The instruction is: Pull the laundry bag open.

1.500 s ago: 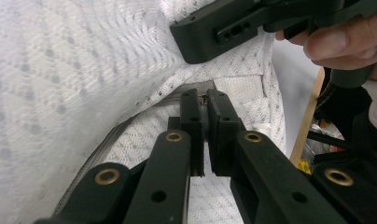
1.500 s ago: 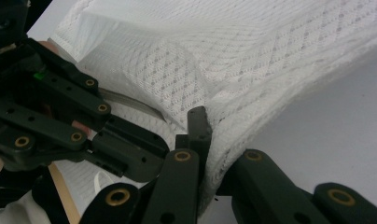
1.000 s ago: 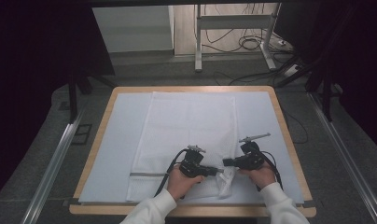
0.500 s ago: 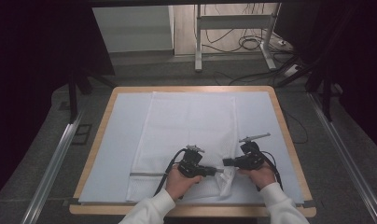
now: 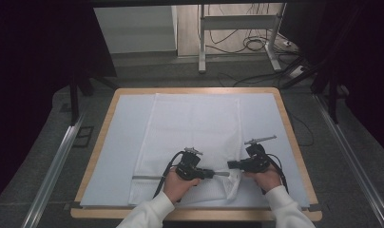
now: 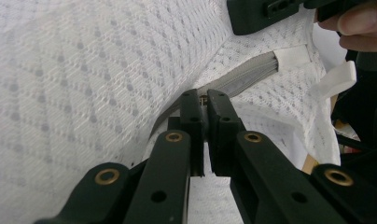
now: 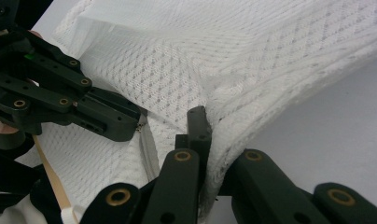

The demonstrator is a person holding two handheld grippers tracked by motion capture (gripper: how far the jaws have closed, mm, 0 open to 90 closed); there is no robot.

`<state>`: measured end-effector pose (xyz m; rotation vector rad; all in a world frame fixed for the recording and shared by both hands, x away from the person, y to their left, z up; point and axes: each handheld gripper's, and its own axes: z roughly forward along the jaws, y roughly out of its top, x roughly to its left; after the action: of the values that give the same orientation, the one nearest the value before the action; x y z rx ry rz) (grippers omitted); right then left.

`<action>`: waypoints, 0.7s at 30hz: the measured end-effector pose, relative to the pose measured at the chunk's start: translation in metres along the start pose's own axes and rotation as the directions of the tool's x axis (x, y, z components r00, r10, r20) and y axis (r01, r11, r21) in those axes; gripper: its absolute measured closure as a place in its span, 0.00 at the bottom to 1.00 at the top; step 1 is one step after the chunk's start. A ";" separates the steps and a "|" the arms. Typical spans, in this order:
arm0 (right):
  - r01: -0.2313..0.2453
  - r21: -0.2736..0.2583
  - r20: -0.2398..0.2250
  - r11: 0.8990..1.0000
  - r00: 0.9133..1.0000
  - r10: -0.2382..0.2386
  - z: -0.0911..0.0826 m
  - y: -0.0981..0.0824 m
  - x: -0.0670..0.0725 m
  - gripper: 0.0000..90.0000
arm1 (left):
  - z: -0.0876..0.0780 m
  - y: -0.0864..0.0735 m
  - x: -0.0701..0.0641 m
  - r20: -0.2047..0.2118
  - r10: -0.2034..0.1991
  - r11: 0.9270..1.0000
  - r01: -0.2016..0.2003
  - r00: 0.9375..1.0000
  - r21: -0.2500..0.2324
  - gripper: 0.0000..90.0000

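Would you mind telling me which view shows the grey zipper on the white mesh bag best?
The left gripper view: the grey zipper runs close up to the left gripper, whose jaws pinch its pull. The right gripper view shows a short stretch of it beside that gripper. The high view shows a thin grey line near the bag's front edge.

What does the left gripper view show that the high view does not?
Left gripper view alone: the left gripper shut on a small metal zipper pull, and the grey zipper running up to its white end tab. High view alone: the wooden table, the whole mesh bag lying flat on a pale sheet, both sleeves, and the floor cables beyond. Both share the bag, the zipper, and the right gripper close beside the left.
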<state>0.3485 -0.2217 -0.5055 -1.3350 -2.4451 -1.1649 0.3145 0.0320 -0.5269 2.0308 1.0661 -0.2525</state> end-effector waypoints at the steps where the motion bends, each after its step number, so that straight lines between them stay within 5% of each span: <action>1: 0.000 0.000 0.000 1.000 1.000 0.000 0.000 0.000 0.000 0.98 | -0.001 0.000 0.000 -0.003 0.005 1.000 -0.005 1.000 0.002 0.96; 21: -0.002 -0.009 0.008 1.000 1.000 0.003 -0.003 0.000 -0.001 0.98 | -0.016 -0.008 0.009 -0.025 -0.004 1.000 0.004 1.000 -0.008 0.96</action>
<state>0.3486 -0.2243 -0.5044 -1.3477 -2.4463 -1.1730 0.3115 0.0515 -0.5253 2.0295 1.0852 -0.2251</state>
